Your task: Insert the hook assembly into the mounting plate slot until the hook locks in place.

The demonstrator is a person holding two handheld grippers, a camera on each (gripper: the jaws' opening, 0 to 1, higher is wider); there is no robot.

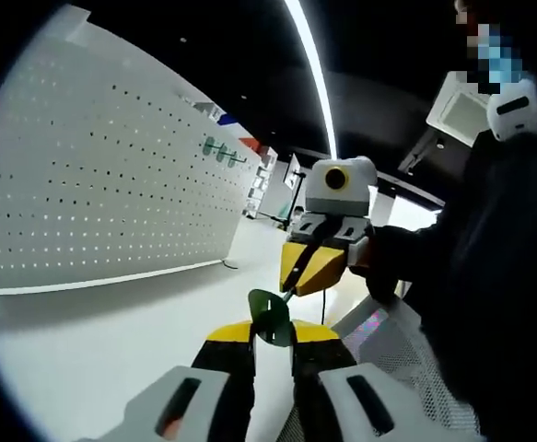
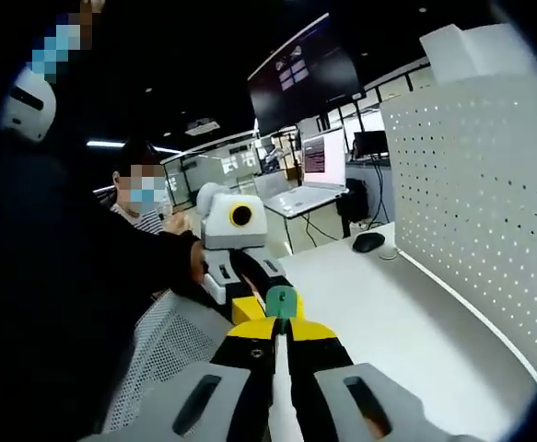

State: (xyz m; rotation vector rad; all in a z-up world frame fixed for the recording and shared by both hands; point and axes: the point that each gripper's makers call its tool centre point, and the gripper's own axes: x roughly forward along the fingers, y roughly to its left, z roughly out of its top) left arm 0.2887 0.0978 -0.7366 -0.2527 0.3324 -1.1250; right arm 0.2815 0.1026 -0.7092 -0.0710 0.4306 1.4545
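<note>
My left tongs (image 1: 273,333) and right tongs (image 2: 281,324) both clenched on green hook assembly (image 1: 270,315), above desk (image 1: 93,341); light, stiff plastic; grip flat base. Pegboard (image 1: 111,166) nearby.

White table (image 2: 406,322) with upright pegboard (image 1: 111,175), mouse (image 2: 367,242) and laptop (image 2: 309,196).

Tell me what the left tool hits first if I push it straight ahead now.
Probably the right tool: it faces the left tool just beyond the green hook both seem to pinch. The pegboard sits off to the side; depth is uncertain.
</note>
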